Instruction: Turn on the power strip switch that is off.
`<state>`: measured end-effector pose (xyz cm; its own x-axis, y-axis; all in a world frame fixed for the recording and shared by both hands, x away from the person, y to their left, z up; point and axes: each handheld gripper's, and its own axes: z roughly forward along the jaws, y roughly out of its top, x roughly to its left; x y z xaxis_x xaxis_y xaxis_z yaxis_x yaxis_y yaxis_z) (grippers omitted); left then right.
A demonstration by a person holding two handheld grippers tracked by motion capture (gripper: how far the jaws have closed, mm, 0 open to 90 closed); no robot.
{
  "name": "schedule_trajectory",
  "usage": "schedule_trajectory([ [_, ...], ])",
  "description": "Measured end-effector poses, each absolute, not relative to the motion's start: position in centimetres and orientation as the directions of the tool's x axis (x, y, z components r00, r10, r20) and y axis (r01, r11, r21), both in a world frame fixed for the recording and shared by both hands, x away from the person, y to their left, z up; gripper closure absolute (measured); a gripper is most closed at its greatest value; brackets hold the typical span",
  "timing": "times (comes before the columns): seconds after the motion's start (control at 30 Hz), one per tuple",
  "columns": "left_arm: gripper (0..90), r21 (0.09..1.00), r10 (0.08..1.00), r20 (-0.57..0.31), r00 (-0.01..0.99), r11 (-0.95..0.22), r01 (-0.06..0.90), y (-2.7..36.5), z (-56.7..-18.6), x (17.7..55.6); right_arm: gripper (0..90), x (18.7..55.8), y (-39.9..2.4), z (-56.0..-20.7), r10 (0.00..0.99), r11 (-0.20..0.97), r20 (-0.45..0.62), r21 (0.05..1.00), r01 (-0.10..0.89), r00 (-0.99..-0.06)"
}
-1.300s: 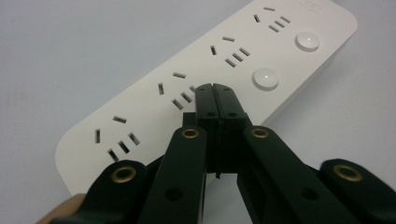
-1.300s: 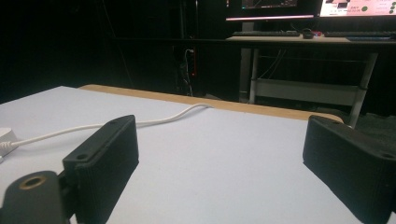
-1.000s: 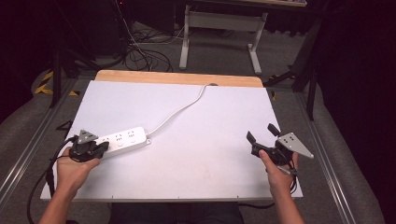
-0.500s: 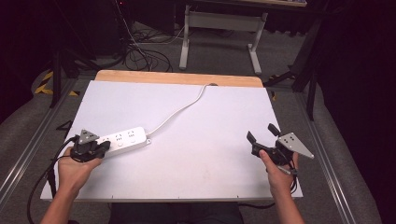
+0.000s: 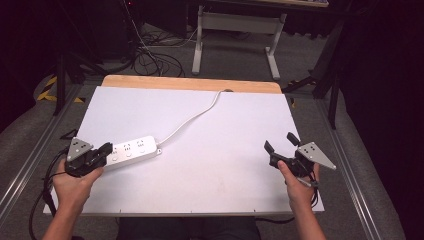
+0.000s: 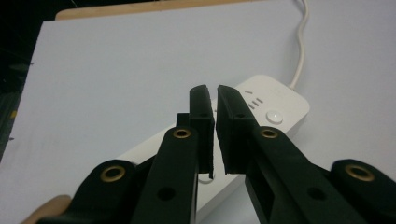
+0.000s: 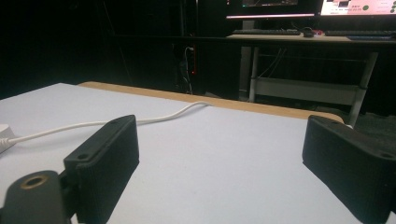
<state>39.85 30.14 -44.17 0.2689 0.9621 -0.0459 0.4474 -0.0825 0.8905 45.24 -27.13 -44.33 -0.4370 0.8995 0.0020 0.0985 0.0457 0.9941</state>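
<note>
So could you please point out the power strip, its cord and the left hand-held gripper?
power strip (image 5: pixel 131 149): high view, top face.
cord (image 5: pixel 192 119): high view, mid-length.
left hand-held gripper (image 6: pixel 215 100): left gripper view, between fingertips.

One camera hangs above the person's side of the white table (image 5: pixel 200 150), looking forward and down; both forearms enter from its bottom edge. A second rides the left gripper (image 6: pixel 215 112), very close, looking down its own jaws at the white power strip (image 6: pixel 275 105) right beneath. A third rides the right gripper (image 7: pixel 219 158), low and nearly level, facing across the table toward the desks behind. All three views share the tabletop and the strip's white cord (image 5: pixel 192 117).
</note>
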Motion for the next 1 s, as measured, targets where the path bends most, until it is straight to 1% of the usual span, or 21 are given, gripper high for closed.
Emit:
schedule_trajectory([
  [0.37, 78.4, 0.927, 0.980, -0.034, 0.197, -0.043, 0.374, 30.7, -43.6, 39.0, 11.5, 45.2, -27.1, -44.3, 0.899, 0.046, 0.002, 0.994, 0.099, -0.438],
  [0.87, 59.9, 0.948, 0.990, -0.030, 0.137, -0.015, 0.318, 31.2, -43.3, 38.5, 11.4, 45.3, -27.1, -44.4, 0.899, 0.049, -0.001, 0.994, 0.099, -0.437],
  [1.0, 56.6, 0.953, 0.992, -0.031, 0.120, -0.007, 0.301, 31.5, -43.2, 38.3, 11.5, 45.3, -27.1, -44.4, 0.900, 0.048, 0.002, 0.993, 0.103, -0.437],
])
